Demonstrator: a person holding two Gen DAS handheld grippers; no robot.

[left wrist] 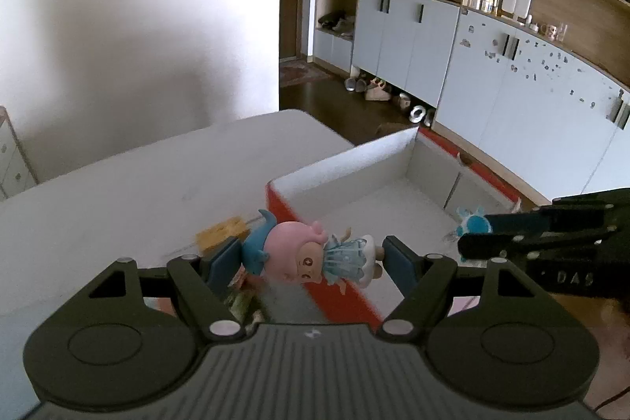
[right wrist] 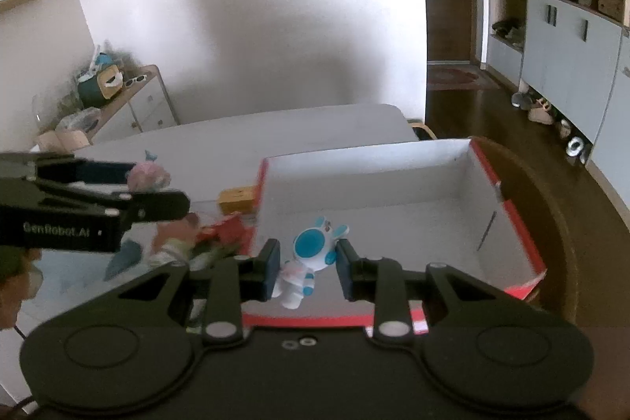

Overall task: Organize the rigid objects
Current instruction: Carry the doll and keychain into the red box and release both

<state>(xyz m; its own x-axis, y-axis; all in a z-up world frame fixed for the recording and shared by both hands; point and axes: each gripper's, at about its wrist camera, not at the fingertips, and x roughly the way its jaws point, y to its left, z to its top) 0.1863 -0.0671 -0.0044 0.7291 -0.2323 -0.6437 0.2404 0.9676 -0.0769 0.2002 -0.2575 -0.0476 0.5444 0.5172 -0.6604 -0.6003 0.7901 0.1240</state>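
1. My left gripper point(left wrist: 313, 260) is clamped on a pink-headed plastic doll figurine in a pale blue dress point(left wrist: 311, 256), held sideways, one pad at its blue cap end and the other at its feet, above the near left corner of the box.
2. My right gripper point(right wrist: 307, 268) is clamped on a small blue-and-white plastic rabbit-eared figurine point(right wrist: 311, 254), held above the box interior.
3. The open white cardboard box with red outer walls point(right wrist: 508, 207) stands on the white tabletop point(left wrist: 118, 184); I see nothing lying on its floor.
4. A yellow block-shaped object point(right wrist: 236, 200) sits just beside the box's left wall. Nearer, a cluster of red, green and teal items point(right wrist: 220, 235) lies on the table, too blurred to identify.
5. The right wrist view alone shows a low sideboard point(right wrist: 138, 105) carrying clutter at the left wall.
6. The left wrist view alone shows the pale blue cabinets point(left wrist: 512, 93) with shoes point(left wrist: 378, 91) on the floor beneath them.
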